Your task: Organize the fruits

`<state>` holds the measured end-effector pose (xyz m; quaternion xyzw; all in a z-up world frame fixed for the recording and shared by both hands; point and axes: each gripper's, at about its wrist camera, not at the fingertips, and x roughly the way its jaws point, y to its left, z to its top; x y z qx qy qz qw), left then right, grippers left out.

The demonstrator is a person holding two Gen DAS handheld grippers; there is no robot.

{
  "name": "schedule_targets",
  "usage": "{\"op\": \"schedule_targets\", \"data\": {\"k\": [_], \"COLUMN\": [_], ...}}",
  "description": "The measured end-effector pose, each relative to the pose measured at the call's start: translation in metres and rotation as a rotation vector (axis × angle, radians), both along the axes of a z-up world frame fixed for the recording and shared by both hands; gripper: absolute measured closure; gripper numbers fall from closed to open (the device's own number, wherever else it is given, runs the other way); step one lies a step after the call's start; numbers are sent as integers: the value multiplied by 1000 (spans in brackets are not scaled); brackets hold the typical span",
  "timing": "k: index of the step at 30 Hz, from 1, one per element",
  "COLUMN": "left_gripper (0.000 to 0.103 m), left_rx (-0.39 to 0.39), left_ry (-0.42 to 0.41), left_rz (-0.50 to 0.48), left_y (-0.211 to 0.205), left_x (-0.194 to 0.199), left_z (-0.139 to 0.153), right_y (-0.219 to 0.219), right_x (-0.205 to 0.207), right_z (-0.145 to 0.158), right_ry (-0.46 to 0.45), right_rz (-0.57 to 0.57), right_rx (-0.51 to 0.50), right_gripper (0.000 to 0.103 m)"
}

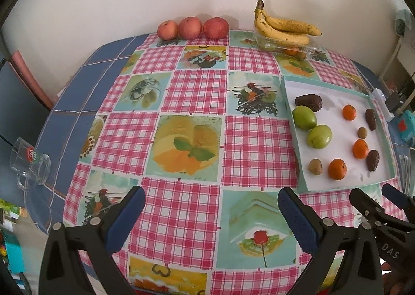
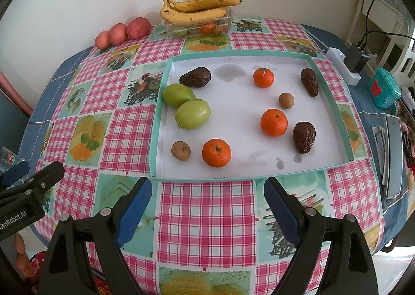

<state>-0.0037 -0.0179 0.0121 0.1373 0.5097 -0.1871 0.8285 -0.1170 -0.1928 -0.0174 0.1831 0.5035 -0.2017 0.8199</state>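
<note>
- The left gripper (image 1: pixel 211 200) hangs above the checked tablecloth (image 1: pixel 192 92), its blue-padded jaws spread wide with nothing between them.
- The right gripper (image 2: pixel 207 190) hangs just short of the near rim of the tray (image 2: pixel 155 124), jaws likewise wide apart and empty.
- The shallow white tray with a teal rim lies flat on the cloth and holds loose fruit, none of it touching a gripper.
- Two green fruits (image 2: pixel 185 104) lie pressed together at the tray's left side, with a dark wrinkled avocado (image 2: pixel 195 77) just behind them.
- Three mandarins lie apart: one at the back (image 2: pixel 263 77), one in the middle (image 2: pixel 274 122), one near the front (image 2: pixel 216 153).
- Two more avocados sit on the right, one at the back (image 2: pixel 309 82) and one nearer (image 2: pixel 304 137), beside the middle mandarin.
- Two small brown round fruits lie separately, front left (image 2: pixel 180 150) and right of centre (image 2: pixel 286 100).
- At the table's far edge, bananas (image 2: pixel 199 8) rest on a clear plastic box (image 2: pixel 172 29) with fruit inside, and three red apples (image 1: pixel 193 28) stand in a row against the wall.
- A glass mug (image 1: pixel 29 162) stands at the table's left edge.
</note>
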Motion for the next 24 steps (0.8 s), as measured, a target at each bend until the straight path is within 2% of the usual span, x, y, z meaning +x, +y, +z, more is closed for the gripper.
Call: {"op": "schedule_targets", "data": {"k": [8,24], "left_gripper": [0,0], "left_rx": [-23,-5], "left_ry": [28,56], "left_rz": [-19,-29], "left_y": [0,-1], "left_x": [0,0], "left_z": [-2,-8], "right_y": [0,-2], "right_x": [-1,-2], "right_z": [0,1], "right_ry": [-1,-10], "right_rz": [1,3], "right_rx": [0,1], "right_gripper": [14,14]}}
